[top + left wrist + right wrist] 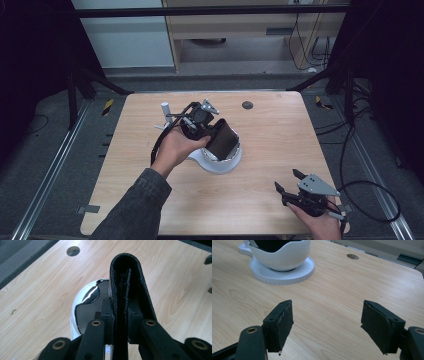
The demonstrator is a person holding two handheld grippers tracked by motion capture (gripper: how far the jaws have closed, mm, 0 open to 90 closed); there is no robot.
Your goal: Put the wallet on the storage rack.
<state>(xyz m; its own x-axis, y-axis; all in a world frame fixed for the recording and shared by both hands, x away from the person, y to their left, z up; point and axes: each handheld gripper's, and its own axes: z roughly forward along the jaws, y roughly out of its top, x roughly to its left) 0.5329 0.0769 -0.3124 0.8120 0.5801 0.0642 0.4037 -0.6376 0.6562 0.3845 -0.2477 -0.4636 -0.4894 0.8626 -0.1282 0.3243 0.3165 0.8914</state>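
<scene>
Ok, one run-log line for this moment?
left gripper: shut on black wallet over white bowl | right gripper: open, idle above table

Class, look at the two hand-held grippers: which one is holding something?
The left hand-held gripper, shut on a black wallet over the white bowl. The right hand-held gripper stands open with nothing between its jaws.

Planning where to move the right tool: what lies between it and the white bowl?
Bare wooden table between the open right tool and white bowl, seen in the right gripper view.
</scene>
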